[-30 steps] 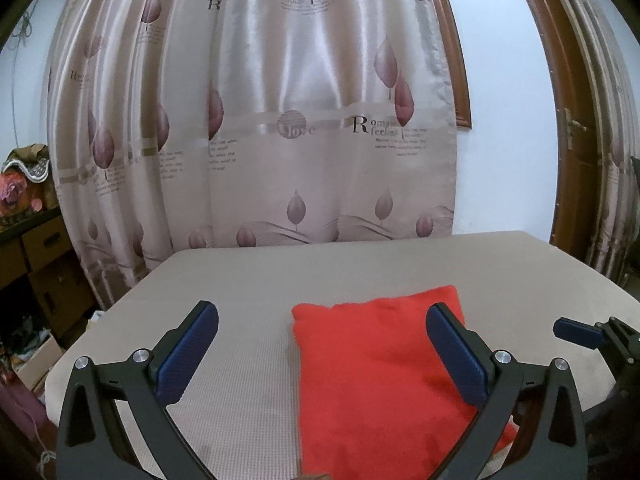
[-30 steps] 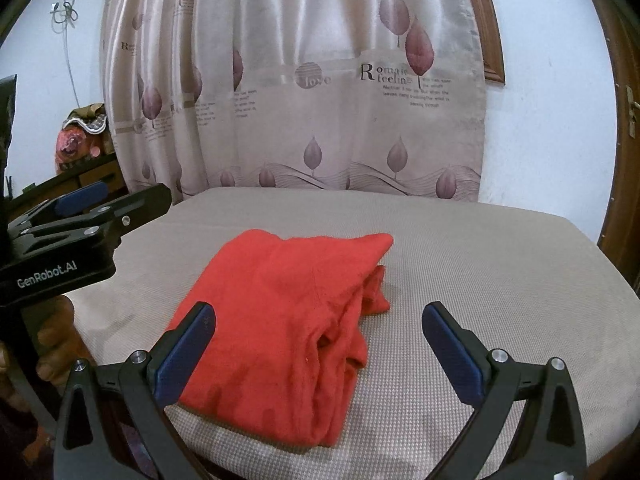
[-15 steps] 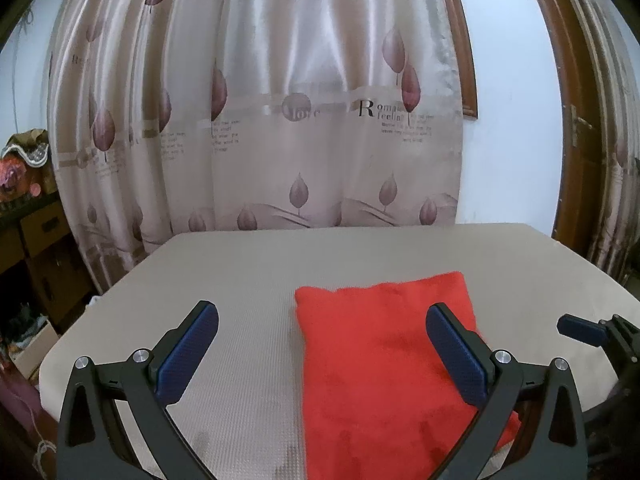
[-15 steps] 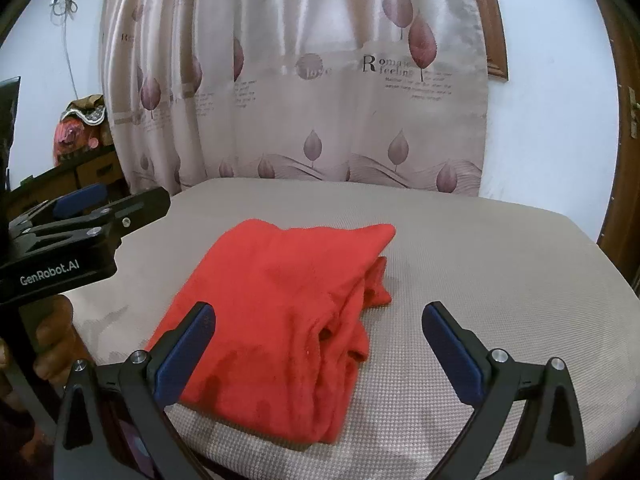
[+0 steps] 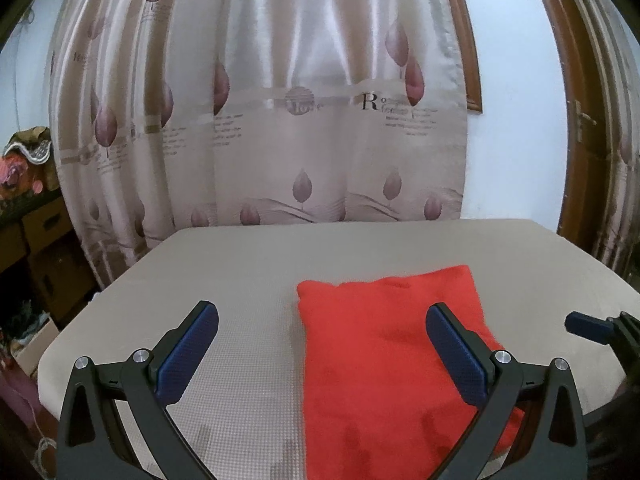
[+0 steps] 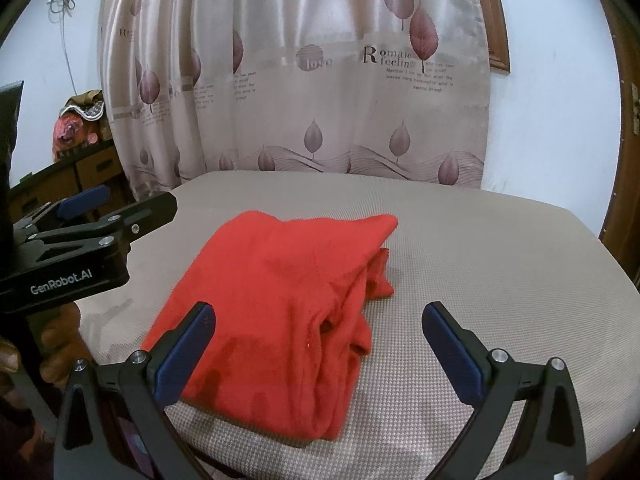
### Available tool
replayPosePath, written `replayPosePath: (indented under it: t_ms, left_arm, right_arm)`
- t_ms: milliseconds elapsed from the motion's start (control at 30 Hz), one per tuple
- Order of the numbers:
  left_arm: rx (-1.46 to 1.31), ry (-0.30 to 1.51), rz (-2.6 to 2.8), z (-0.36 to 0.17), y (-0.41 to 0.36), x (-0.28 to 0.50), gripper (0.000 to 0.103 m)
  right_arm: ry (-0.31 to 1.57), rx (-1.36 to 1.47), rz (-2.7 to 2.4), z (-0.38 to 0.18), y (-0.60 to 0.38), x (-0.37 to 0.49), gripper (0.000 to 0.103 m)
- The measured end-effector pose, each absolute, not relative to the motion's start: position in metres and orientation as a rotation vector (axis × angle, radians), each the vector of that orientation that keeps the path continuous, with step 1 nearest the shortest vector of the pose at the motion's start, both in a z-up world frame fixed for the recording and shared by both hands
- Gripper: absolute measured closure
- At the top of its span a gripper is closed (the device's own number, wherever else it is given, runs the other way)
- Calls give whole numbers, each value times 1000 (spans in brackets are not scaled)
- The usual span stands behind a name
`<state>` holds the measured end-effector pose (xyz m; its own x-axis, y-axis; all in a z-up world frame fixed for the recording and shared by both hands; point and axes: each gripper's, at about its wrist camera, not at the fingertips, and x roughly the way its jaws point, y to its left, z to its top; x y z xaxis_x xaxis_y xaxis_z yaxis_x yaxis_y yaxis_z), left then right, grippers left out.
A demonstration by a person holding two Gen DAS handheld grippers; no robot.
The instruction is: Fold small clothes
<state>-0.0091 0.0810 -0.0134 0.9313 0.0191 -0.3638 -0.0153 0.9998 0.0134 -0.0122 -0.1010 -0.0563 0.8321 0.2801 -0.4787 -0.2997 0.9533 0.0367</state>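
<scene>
A red garment [image 5: 384,344] [image 6: 280,296] lies folded into a thick rectangle on the beige padded table [image 5: 248,264] [image 6: 480,248], near the front edge. My left gripper [image 5: 322,316] hovers open above the table, its right finger over the cloth's right half, its left finger over bare table. The right gripper [image 6: 318,316] is open too, held above the cloth's near end with nothing between its fingers. In the right wrist view the left gripper's black body [image 6: 80,240] shows at the left, held by a hand [image 6: 60,344]. A blue fingertip [image 5: 588,326] of the right gripper shows at the right edge of the left wrist view.
A beige curtain [image 5: 280,120] with leaf prints hangs behind the table. Dark wooden drawers [image 5: 36,240] with clutter stand at the left, and a brown door frame [image 5: 580,140] is at the right. Bare table surface lies left and right of the cloth.
Both grippers have shifted slightly while staying open, and the view has drifted a little. The red cloth lies as it did.
</scene>
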Motion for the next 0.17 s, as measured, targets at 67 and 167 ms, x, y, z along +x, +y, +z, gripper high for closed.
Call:
replayPosePath:
  t_ms: [67,167]
  left_arm:
    - [7,373,16,-14,82,-10,0]
    - [43,369,34,-15,80,-10,0]
  right_arm:
    - [500,-40,295,-56,-101,-12,0]
    - [506,-39,277,-56,-102,-10,0]
